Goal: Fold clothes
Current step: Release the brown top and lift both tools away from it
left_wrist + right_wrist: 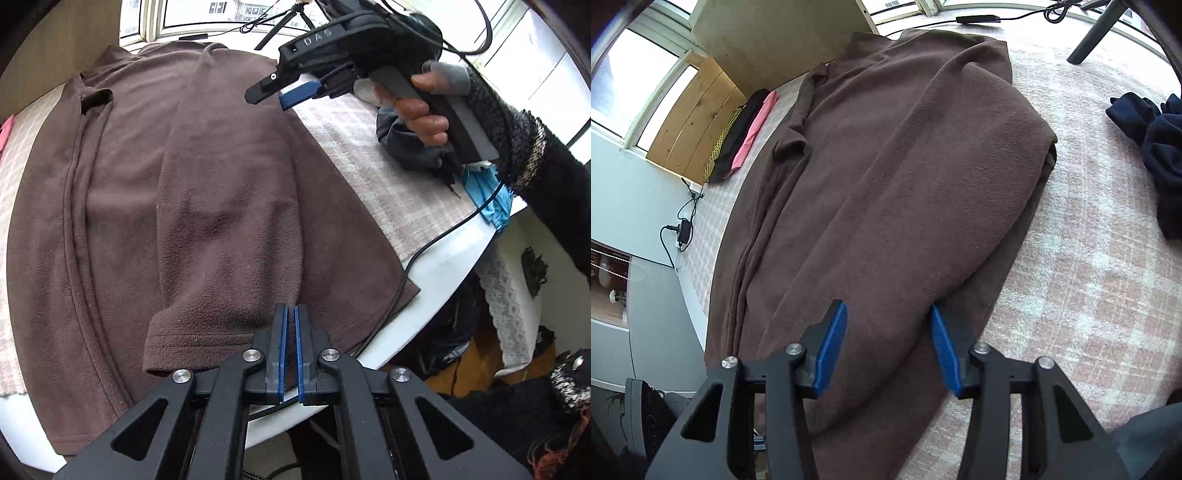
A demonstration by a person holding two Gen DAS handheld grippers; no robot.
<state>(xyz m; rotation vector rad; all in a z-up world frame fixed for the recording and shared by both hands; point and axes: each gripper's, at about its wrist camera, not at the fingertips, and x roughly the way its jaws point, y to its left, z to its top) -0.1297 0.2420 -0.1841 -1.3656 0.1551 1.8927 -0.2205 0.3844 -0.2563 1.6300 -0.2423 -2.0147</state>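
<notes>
Across the checked cloth (1082, 280) on your table lies the brown fleece garment (894, 177), stretched from about 6 o'clock up to 12 o'clock in the right wrist view. Its nearer side panel, or perhaps a sleeve, is already laid lengthwise over the body, so you look partway through: one long fold made, the crosswise folds and the collar (798, 122) end at 11 o'clock not yet dealt with, as far as I can judge.

Your left gripper (290, 314) has its blue pads pressed together at the hem (207, 343), near 6 o'clock in its own view; whether a thin layer of fleece is nipped between them I cannot tell. Your right gripper (888, 317) stands with fingers spread, straddling a raised ridge of the folded layer without squeezing it.

You have soft, matte, napped fleece here, thick enough to hold rounded ridges, not sharp creases; the hem is double-stitched and flat. Under it the checked cloth looks coarse and woven. A dark blue crumpled garment (1156, 155) waits at 3 o'clock, folded pink and black pieces (746, 136) at 10 o'clock.
</notes>
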